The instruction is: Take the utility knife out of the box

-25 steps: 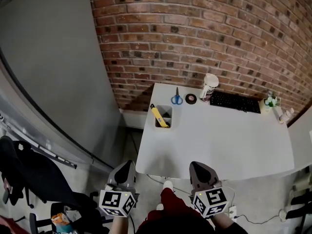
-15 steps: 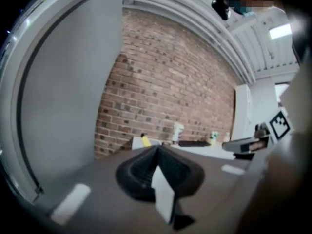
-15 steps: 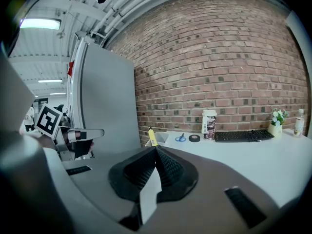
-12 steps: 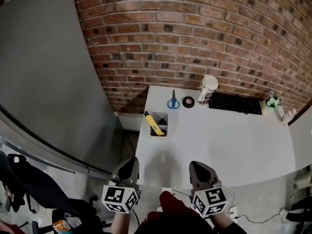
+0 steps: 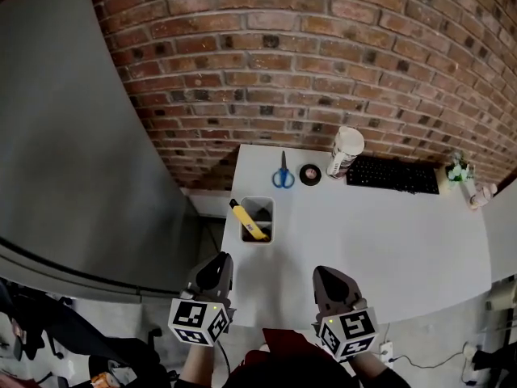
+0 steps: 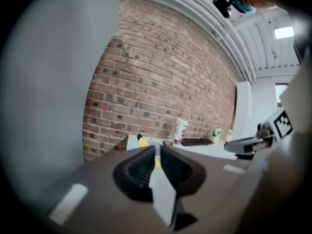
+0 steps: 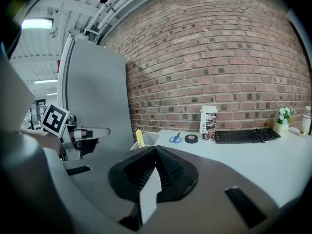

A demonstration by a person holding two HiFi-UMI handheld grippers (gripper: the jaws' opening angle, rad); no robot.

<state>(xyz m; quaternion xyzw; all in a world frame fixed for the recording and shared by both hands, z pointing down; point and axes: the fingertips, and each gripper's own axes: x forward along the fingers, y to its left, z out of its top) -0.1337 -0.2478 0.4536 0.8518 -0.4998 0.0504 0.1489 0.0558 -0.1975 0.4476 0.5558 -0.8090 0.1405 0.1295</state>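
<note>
A yellow utility knife (image 5: 245, 219) stands slanted in a small grey box (image 5: 264, 208) near the white table's left edge, with its top poking out to the left. In the left gripper view the knife (image 6: 142, 141) shows just beyond the jaws. My left gripper (image 5: 219, 260) hovers at the table's near edge, short of the box. Its jaws have just been opening to a narrow gap with nothing between them. My right gripper (image 5: 326, 276) is level with it to the right, shut and empty. From the right gripper view the knife (image 7: 140, 137) and box (image 7: 151, 139) lie ahead to the left.
Blue scissors (image 5: 283, 174), a black tape roll (image 5: 310, 174), a paper cup (image 5: 346, 149), a black keyboard (image 5: 392, 175) and a small plant (image 5: 459, 170) line the table's far side along the brick wall. A grey partition (image 5: 89, 136) stands left of the table.
Both grippers have come forward to the table's near edge, and the box with the knife now lies closer ahead. The left jaws have parted slightly.
</note>
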